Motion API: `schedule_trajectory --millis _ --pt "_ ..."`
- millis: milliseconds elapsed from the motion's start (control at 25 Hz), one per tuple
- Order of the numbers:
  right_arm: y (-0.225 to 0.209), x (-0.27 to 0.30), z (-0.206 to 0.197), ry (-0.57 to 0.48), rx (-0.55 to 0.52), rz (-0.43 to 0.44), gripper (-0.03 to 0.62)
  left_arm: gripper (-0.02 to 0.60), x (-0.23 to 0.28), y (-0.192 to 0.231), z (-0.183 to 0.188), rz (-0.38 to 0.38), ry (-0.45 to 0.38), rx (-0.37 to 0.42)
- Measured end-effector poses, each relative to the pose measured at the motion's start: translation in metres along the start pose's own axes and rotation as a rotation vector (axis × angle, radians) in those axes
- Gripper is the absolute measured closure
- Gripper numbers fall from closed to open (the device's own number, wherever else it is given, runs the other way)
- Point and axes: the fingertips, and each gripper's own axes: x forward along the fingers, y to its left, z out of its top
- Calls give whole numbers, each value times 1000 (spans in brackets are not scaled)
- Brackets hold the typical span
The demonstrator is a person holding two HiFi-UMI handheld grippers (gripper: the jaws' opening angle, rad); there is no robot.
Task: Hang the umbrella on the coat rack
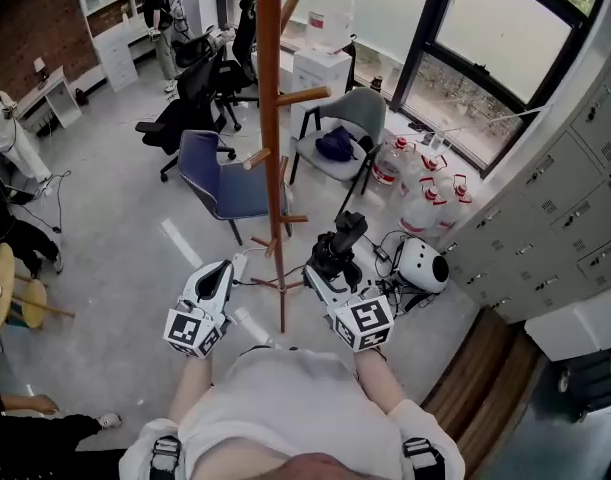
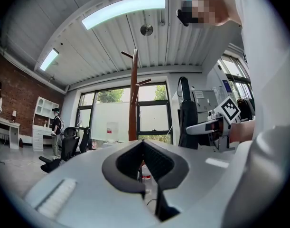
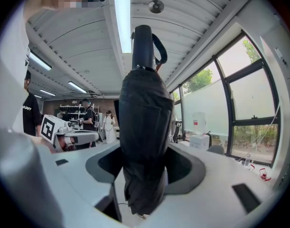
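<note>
A tall wooden coat rack (image 1: pixel 271 148) with short pegs stands on the floor just ahead of me; the left gripper view shows its pole (image 2: pixel 133 99) against the windows. My right gripper (image 1: pixel 327 270) is shut on a folded black umbrella (image 1: pixel 345 240), held upright just right of the pole's base. In the right gripper view the umbrella (image 3: pixel 144 122) rises from between the jaws of the right gripper (image 3: pixel 144 156), handle and strap loop (image 3: pixel 160 46) on top. My left gripper (image 1: pixel 223 271) hangs left of the pole. Its jaws (image 2: pixel 144 144) are shut on nothing.
A blue chair (image 1: pixel 220 183) stands behind the rack, a grey chair (image 1: pixel 340 138) further back. Water jugs (image 1: pixel 425 193) and a white round object (image 1: pixel 423 265) lie to the right, by grey lockers (image 1: pixel 565 198). Black office chairs (image 1: pixel 185 108) and people are at the back left.
</note>
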Motion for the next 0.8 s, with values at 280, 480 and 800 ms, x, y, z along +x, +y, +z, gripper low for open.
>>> schedule_trajectory --millis 280,480,800 --pt "-12 15 7 10 -8 21 338 571 23 8 -1 -20 10 -4" --pt "-16 26 15 1 2 23 338 571 32 18 1 -36 14 -7" --pt "-14 45 39 9 25 112 338 571 42 35 0 -81 22 -20"
